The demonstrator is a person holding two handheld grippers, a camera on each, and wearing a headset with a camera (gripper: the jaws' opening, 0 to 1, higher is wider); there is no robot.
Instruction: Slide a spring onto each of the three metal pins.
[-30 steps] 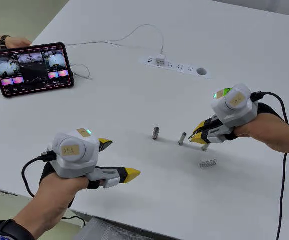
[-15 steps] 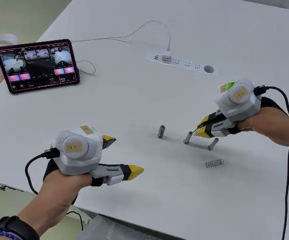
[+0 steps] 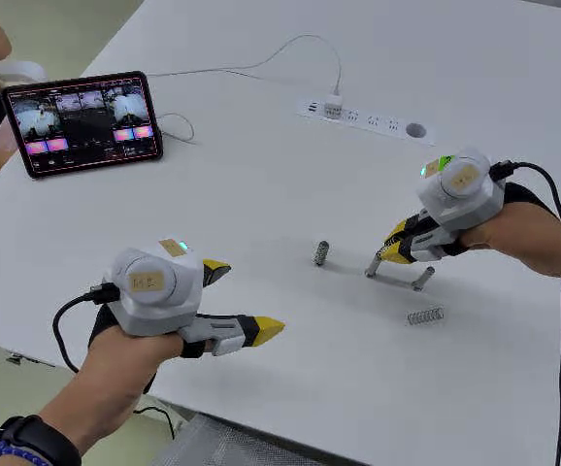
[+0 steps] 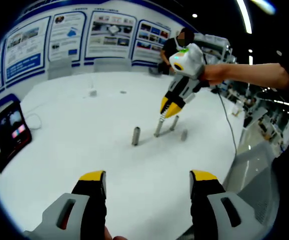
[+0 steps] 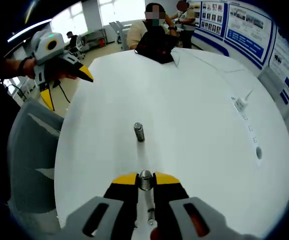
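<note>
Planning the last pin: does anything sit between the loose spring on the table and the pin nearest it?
Nothing visible: bare table separates the loose spring from the nearest pin. The right gripper, holding a second spring, is at the middle pin, to one side.

The head view looks forward and down from above the near edge of the bench (image 3: 261,165), wide enough to hold both grippers. The left gripper (image 3: 245,296) view sits low at the near left, facing right and far, well off from the mid-bench pin (image 4: 136,136). The right gripper (image 3: 391,247) view faces left across the bench, close up, with the spring (image 5: 144,181) in its fingers (image 5: 126,181) at its lower edge. All three share that pin.
</note>
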